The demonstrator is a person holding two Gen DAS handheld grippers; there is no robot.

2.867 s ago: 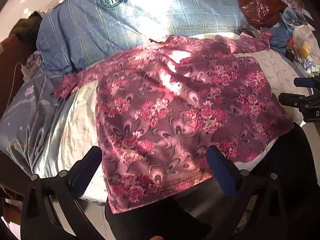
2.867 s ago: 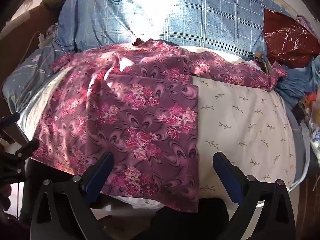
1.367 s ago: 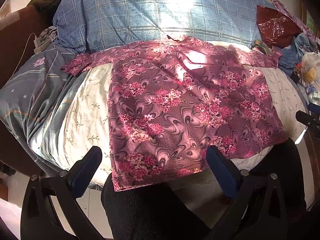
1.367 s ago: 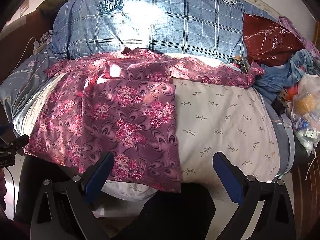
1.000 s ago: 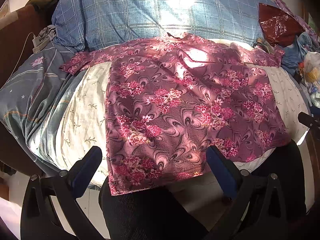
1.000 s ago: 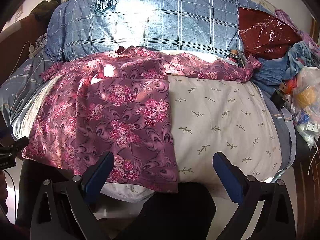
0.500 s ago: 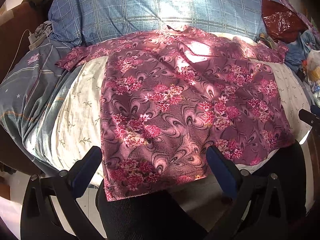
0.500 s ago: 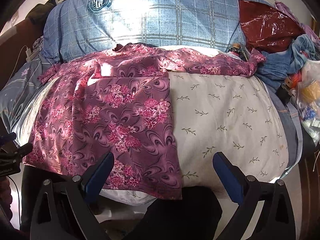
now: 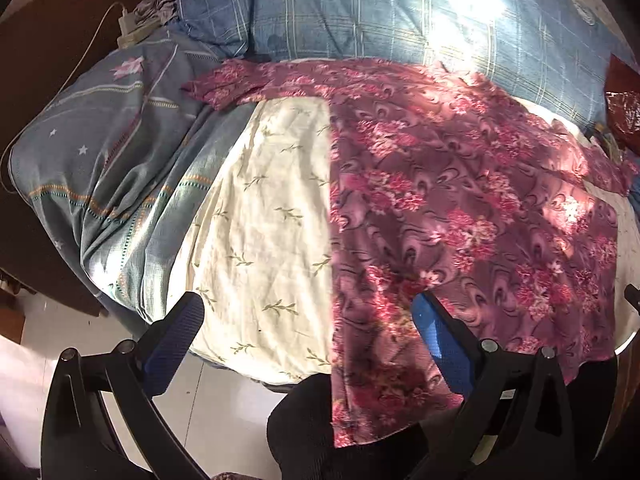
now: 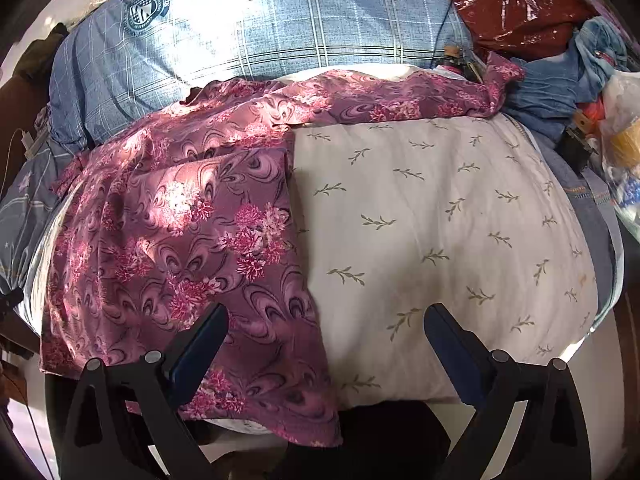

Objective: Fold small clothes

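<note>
A purple shirt with pink flowers (image 9: 460, 208) lies spread flat on a cream leaf-print cushion (image 9: 264, 216), its hem hanging over the near edge. One sleeve (image 9: 240, 80) reaches far left; the other sleeve (image 10: 420, 100) reaches far right. My left gripper (image 9: 308, 320) is open and empty, low over the shirt's left edge near the hem. My right gripper (image 10: 326, 328) is open and empty, over the right edge of the shirt (image 10: 192, 232) and the bare cushion (image 10: 440, 220).
A blue plaid pillow (image 10: 260, 24) lies behind the shirt. A grey-blue patterned cover (image 9: 104, 168) lies at the left. A dark red bag (image 10: 516, 4), blue clothes (image 10: 560, 80) and a plastic bag (image 10: 624, 128) are heaped at the right. White floor tiles (image 9: 224, 412) lie below.
My left gripper has swung left and closer, so the shirt's left edge and bare cushion now fill its view. My right gripper has moved closer to the shirt's right edge. Both stay open.
</note>
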